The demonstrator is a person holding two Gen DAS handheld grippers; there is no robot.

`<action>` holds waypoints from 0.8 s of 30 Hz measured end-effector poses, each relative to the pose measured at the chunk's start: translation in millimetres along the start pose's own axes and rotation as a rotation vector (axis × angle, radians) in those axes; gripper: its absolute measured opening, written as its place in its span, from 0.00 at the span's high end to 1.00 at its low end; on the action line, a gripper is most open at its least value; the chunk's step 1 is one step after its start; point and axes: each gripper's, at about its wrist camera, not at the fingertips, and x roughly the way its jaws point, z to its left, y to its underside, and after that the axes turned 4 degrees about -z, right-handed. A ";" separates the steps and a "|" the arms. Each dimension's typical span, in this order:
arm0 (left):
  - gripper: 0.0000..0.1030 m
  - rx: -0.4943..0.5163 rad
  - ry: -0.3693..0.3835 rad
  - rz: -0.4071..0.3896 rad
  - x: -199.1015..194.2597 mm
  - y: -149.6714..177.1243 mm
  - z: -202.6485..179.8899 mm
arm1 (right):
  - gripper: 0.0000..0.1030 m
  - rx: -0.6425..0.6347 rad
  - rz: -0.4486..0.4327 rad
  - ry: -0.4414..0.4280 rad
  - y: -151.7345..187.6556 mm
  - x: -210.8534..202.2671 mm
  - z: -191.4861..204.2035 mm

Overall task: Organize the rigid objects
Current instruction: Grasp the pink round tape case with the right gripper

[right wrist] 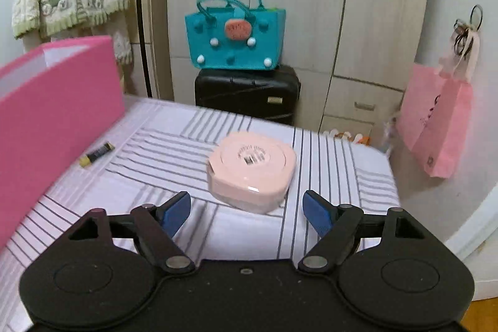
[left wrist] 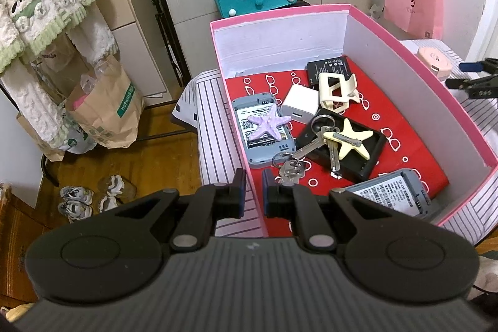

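A pink box (left wrist: 218, 52) with a red floor stands on a striped table. It holds two grey devices, a purple starfish (left wrist: 267, 125), a cream starfish (left wrist: 350, 139), keys (left wrist: 314, 145), a white charger (left wrist: 300, 108), a cream clip (left wrist: 337, 89) and black items. My left gripper (left wrist: 252, 195) is shut on the box's near wall. My right gripper (right wrist: 246, 207) is open and empty just in front of a pink rounded case (right wrist: 252, 171); it also shows in the left wrist view (left wrist: 473, 80). The box's side shows in the right wrist view (right wrist: 56, 114).
A small yellow-and-black tube (right wrist: 96, 154) lies on the striped cloth (right wrist: 174, 151) beside the box. A teal bag (right wrist: 235, 36) sits on a black suitcase (right wrist: 249, 95) behind the table. A pink bag (right wrist: 435, 126) hangs at the right. Paper bags (left wrist: 105, 111) stand on the floor.
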 end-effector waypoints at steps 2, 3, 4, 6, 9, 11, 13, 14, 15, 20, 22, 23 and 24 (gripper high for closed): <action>0.90 0.008 -0.001 0.003 -0.3 0.1 0.3 | 0.20 -0.044 0.029 0.002 1.6 10.4 1.6; 0.90 0.012 -0.002 0.005 0.3 0.4 0.3 | 0.18 -0.045 0.010 0.007 1.6 12.2 1.4; 0.90 0.010 0.000 0.008 0.6 0.7 0.4 | 0.17 -0.037 0.007 0.002 -0.1 14.8 1.0; 0.90 0.012 0.002 0.008 0.4 0.7 1.6 | 0.17 -0.007 0.021 -0.021 -3.7 19.4 -1.6; 0.90 0.002 0.010 0.009 0.6 0.7 2.7 | 0.17 0.053 0.031 -0.044 -9.0 32.8 -6.8; 0.90 -0.003 0.012 0.004 0.9 1.3 2.7 | 0.16 0.048 0.021 -0.051 -10.2 40.2 -5.4; 0.90 -0.016 0.018 0.005 2.1 1.5 4.7 | 0.18 0.053 0.011 -0.057 -12.2 45.7 -3.7; 0.90 -0.023 0.022 0.009 3.2 2.4 5.2 | 0.18 0.057 0.002 -0.058 -12.2 48.7 -2.6; 0.90 -0.031 0.027 0.012 4.0 2.6 6.6 | 0.19 0.057 -0.010 -0.055 -12.0 50.0 -0.7; 0.90 -0.016 0.027 0.005 3.7 4.3 5.7 | 0.23 0.087 -0.032 -0.025 -13.9 52.6 5.4; 0.90 -0.025 0.032 0.006 3.7 3.9 6.8 | 0.23 0.103 -0.027 -0.006 -15.1 51.9 7.6; 0.90 -0.027 0.033 0.006 3.7 4.0 7.3 | 0.23 0.108 -0.025 0.008 -15.2 50.5 10.3; 0.90 -0.027 0.034 0.005 3.4 4.4 7.7 | 0.23 0.106 -0.029 0.015 -14.7 48.0 13.7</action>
